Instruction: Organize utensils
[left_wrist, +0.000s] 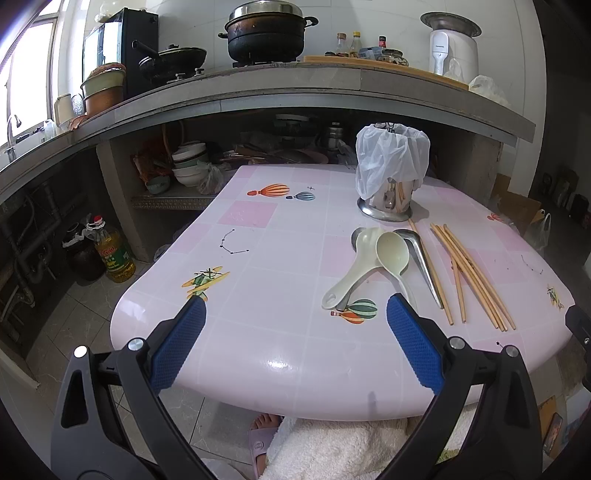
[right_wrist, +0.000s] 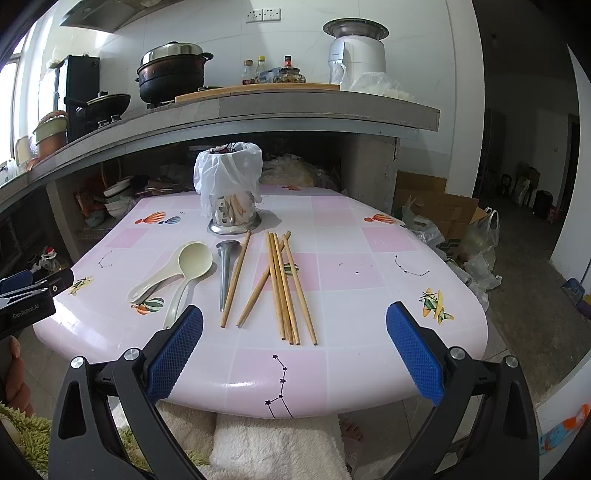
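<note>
A metal utensil holder (left_wrist: 391, 173) (right_wrist: 231, 188) with a white plastic bag over its top stands at the far side of the pink table (left_wrist: 280, 332) (right_wrist: 351, 266). In front of it lie two cream plastic spoons (left_wrist: 392, 249) (right_wrist: 194, 258), a metal spoon (left_wrist: 421, 258) (right_wrist: 224, 273) and several wooden chopsticks (left_wrist: 472, 273) (right_wrist: 282, 288). My left gripper (left_wrist: 295, 317) is open and empty above the table's near edge, left of the spoons. My right gripper (right_wrist: 294, 321) is open and empty above the near edge, just short of the chopstick ends.
A concrete counter (left_wrist: 295, 85) with pots, bottles and an appliance runs behind the table. Bowls sit on the shelf under it (left_wrist: 188, 162). An oil bottle (left_wrist: 112, 254) stands on the floor at left. Boxes and bags (right_wrist: 458, 221) lie at right. The left gripper's body (right_wrist: 26, 302) shows at the right view's left edge.
</note>
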